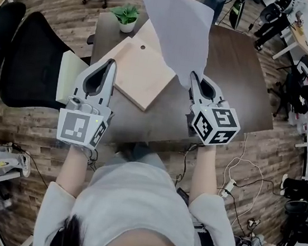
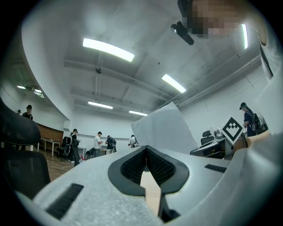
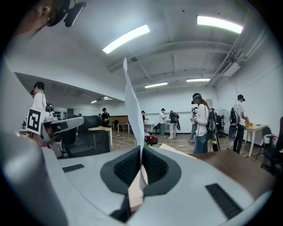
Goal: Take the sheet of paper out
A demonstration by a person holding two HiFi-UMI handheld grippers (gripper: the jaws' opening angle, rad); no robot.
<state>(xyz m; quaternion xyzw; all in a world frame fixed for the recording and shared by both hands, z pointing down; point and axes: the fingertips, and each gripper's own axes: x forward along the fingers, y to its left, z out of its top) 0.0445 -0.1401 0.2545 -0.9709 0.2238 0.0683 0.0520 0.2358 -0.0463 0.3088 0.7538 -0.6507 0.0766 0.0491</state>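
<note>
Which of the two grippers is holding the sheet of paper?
The right gripper: its jaws pinch the sheet of paper; the left gripper is shut on nothing.

A: Where's the flat pale wooden board (image 1: 143, 73)?
B: On the dark brown wooden table (image 1: 246, 64), left half — the small green potted plant (image 1: 126, 16) sits behind it, at the far edge.
A: The white paper sheet (image 1: 180, 27)?
B: Up over the table's middle, lower corner between the right gripper (image 1: 194, 74) jaws. The left gripper (image 1: 112, 62) is over the board's left edge, and the black mesh office chair (image 1: 32, 64) is left of the table.
</note>
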